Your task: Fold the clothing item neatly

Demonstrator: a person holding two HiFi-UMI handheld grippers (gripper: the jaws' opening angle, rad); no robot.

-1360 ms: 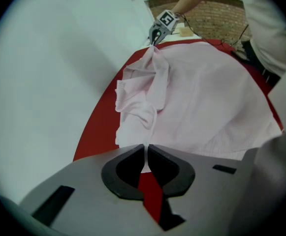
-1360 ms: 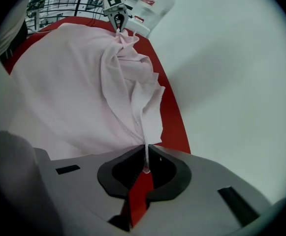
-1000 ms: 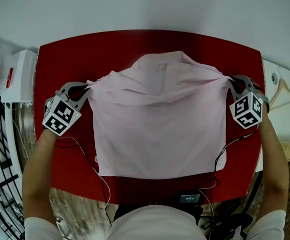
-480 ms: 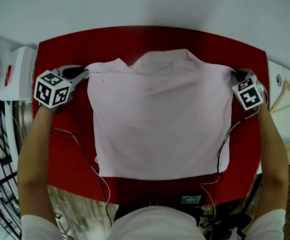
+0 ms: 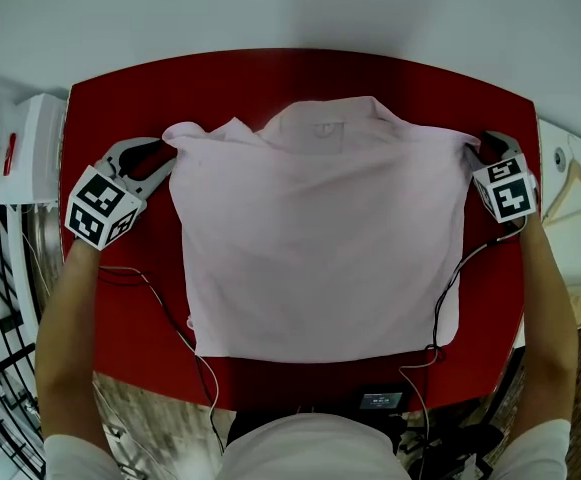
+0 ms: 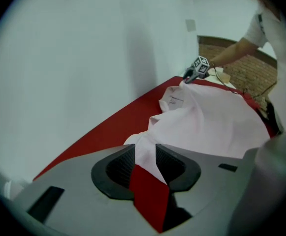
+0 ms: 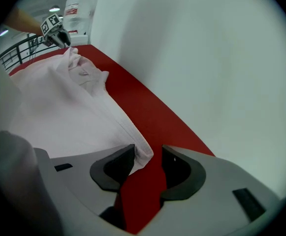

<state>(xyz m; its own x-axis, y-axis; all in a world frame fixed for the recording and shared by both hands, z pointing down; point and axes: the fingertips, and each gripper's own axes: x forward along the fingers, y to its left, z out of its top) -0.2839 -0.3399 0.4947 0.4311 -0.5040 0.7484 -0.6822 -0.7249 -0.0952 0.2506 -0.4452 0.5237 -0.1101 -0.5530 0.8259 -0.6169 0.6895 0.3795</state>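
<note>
The pink shirt [image 5: 320, 248] lies spread flat in the middle of the red surface [image 5: 270, 73]. Its collar [image 5: 322, 126] points to the far edge and its hem [image 5: 320, 353] lies along the near edge, close to me, so its long axis runs from the far edge to the near edge. The two shoulders reach out toward the left and right edges.

My left tongs [image 5: 162, 154] are at the left shoulder corner of the shirt, near the far left corner of the surface. The jaws have just been opening and now stand apart. A fold of the shoulder cloth is between them, but they do not press it.

My right tongs [image 5: 482, 146] are at the right shoulder corner, near the right edge. Their jaws have also just been opening and stand apart. The corner of the cloth lies against one pad, with bare red surface showing beside the other.

Both my forearms reach forward along the side edges of the surface. Both tongs slope down to it, their tips turned inward toward the shirt.
</note>
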